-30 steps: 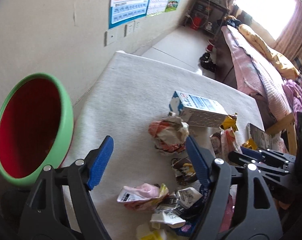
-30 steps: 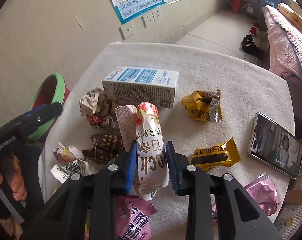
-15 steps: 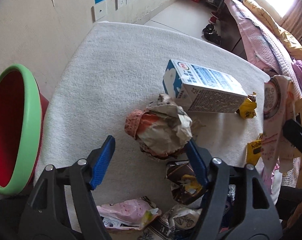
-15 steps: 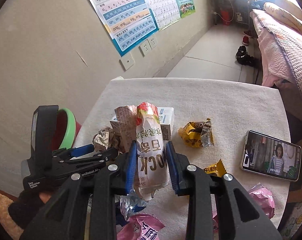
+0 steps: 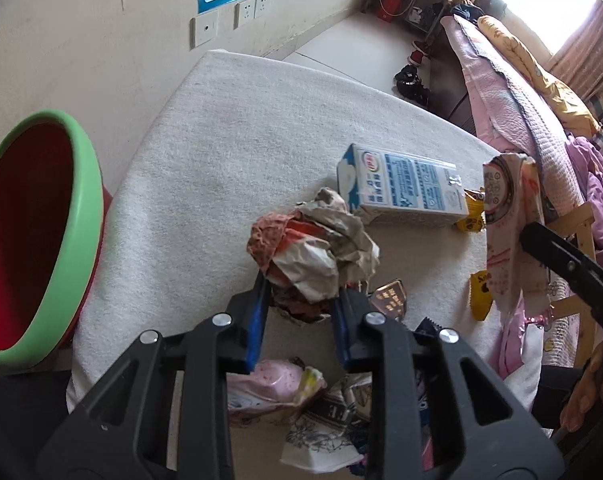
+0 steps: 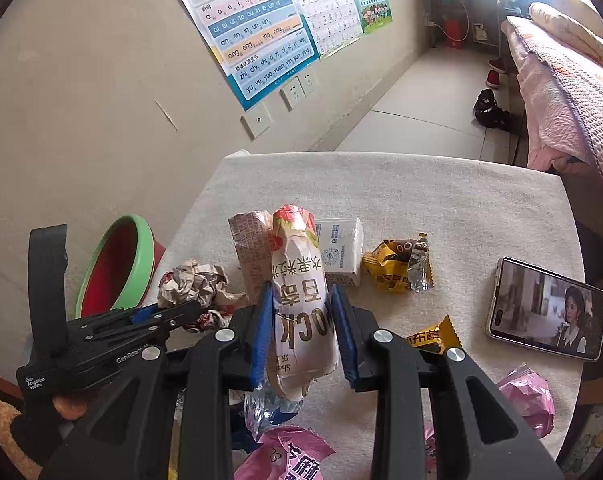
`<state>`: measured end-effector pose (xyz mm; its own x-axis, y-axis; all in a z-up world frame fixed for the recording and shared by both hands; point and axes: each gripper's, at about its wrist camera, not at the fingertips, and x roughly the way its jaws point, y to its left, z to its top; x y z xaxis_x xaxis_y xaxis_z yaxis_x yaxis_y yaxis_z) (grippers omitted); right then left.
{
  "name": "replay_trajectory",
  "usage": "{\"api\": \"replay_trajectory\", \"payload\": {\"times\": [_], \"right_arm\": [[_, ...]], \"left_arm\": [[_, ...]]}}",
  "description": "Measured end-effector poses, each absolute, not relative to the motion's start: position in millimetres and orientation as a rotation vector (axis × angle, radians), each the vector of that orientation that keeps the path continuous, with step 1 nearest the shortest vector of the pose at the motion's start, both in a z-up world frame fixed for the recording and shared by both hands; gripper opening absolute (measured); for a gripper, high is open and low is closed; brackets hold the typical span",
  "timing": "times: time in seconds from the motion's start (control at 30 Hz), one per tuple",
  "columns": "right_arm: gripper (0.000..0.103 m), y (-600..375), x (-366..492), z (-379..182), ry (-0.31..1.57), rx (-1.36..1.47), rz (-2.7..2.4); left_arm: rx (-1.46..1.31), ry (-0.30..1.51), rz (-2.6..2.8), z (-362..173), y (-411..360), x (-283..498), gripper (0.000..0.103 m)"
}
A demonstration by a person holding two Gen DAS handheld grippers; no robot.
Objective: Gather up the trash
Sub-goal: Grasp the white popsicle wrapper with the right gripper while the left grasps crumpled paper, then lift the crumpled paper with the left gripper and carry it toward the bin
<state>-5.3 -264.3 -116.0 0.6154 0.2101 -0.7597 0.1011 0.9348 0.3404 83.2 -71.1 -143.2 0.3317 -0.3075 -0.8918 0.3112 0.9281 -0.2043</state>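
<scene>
White cloth covers the worktop [image 5: 229, 128]; off its left edge stands a green-rimmed red bin [image 5: 41, 232]. Near the front edge, the left hand-held gripper [image 5: 299, 300] has just closed onto crumpled brown-and-red paper [image 5: 313, 252]. The right hand-held gripper [image 6: 303, 324] clamps a long printed wrapper [image 6: 299, 292] upright above the front edge.

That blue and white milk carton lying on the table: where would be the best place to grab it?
Probably across the milk carton's two long flat sides near the middle, coming down from above. It lies on its side on the table, so those parallel faces give the fingers flat surfaces, and crumpled paper crowds its near end.
</scene>
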Motion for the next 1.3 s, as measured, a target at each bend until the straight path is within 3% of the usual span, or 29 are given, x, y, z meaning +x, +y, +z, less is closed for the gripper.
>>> {"api": "replay_trajectory", "payload": {"times": [1.3], "right_arm": [[0.029, -249, 0, -128, 0.951, 0.360, 0.100]], "left_arm": [[-0.072, 1.167, -0.281, -149, -30, 78, 0.029]]}}
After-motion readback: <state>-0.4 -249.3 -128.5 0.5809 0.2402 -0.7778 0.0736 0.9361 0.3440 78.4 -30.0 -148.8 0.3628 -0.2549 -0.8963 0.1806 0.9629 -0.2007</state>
